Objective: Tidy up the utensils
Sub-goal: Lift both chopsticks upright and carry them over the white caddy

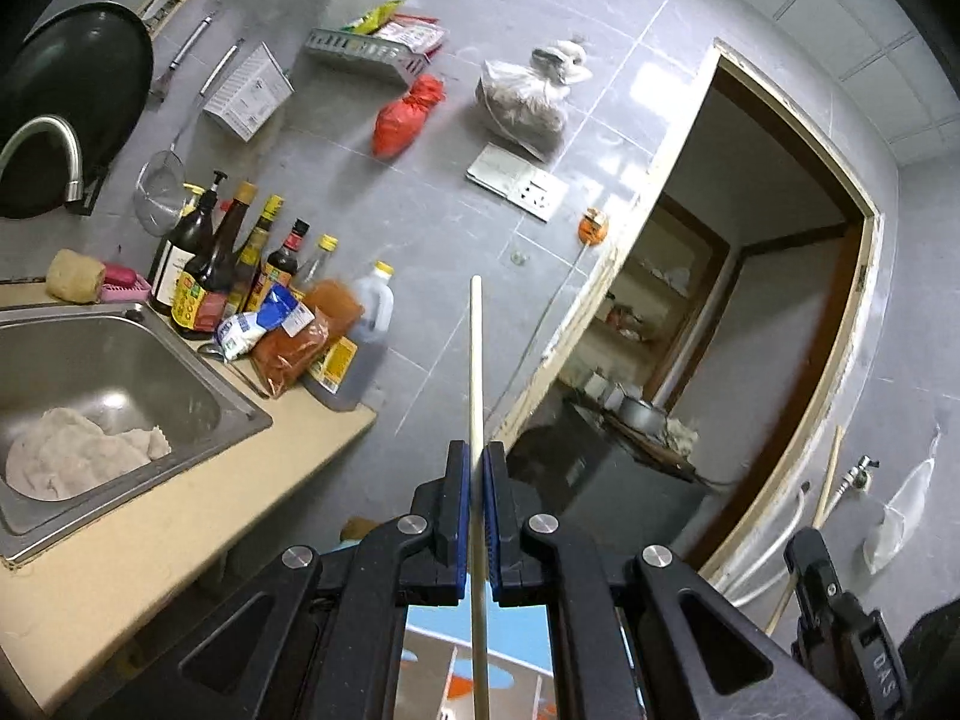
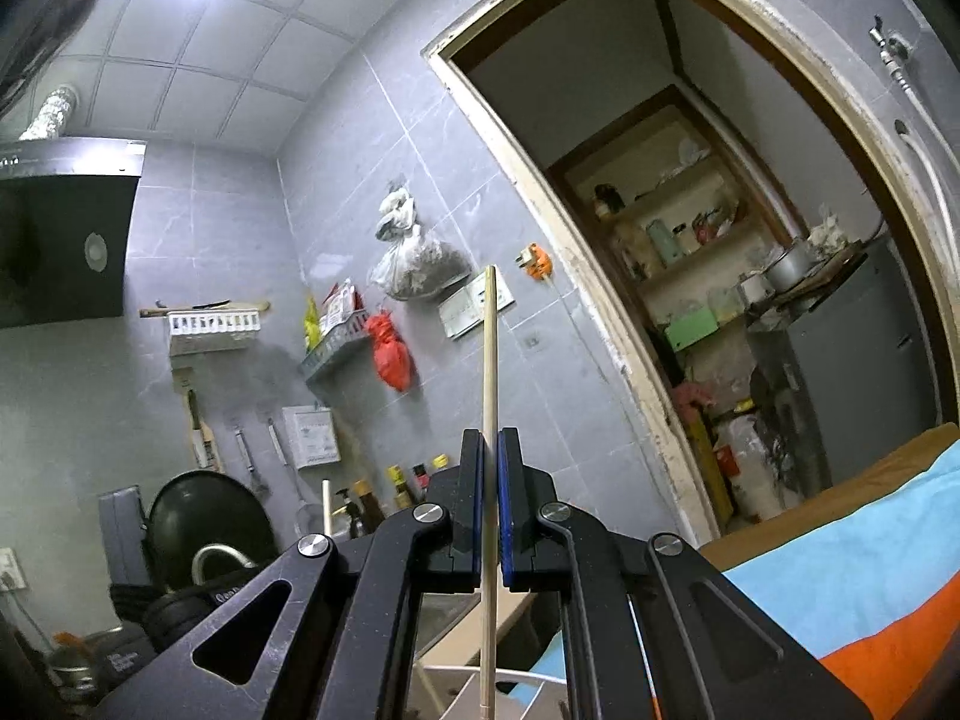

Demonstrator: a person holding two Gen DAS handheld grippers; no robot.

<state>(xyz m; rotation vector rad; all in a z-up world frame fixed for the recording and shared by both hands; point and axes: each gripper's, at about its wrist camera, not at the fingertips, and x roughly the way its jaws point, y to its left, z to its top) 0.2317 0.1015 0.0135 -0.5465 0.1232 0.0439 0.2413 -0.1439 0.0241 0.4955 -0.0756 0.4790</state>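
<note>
My left gripper (image 1: 477,450) is shut on a pale wooden chopstick (image 1: 476,360) that stands up between its blue pads and points at the grey tiled wall. My right gripper (image 2: 491,438) is shut on a second wooden chopstick (image 2: 490,348), also upright, its lower end reaching down toward a white rack (image 2: 474,684) at the bottom of the right wrist view. The right gripper's black body (image 1: 840,618) shows at the lower right of the left wrist view. The left chopstick's tip (image 2: 327,507) shows in the right wrist view, in front of the bottles.
A steel sink (image 1: 228,396) with a cloth sits left on a beige counter (image 1: 180,516). Sauce bottles (image 1: 228,264) and packets stand behind it. A black wok (image 1: 72,96), hanging bags and baskets are on the wall. An open doorway (image 1: 762,312) lies right. A blue-orange cloth (image 2: 840,594) lies below.
</note>
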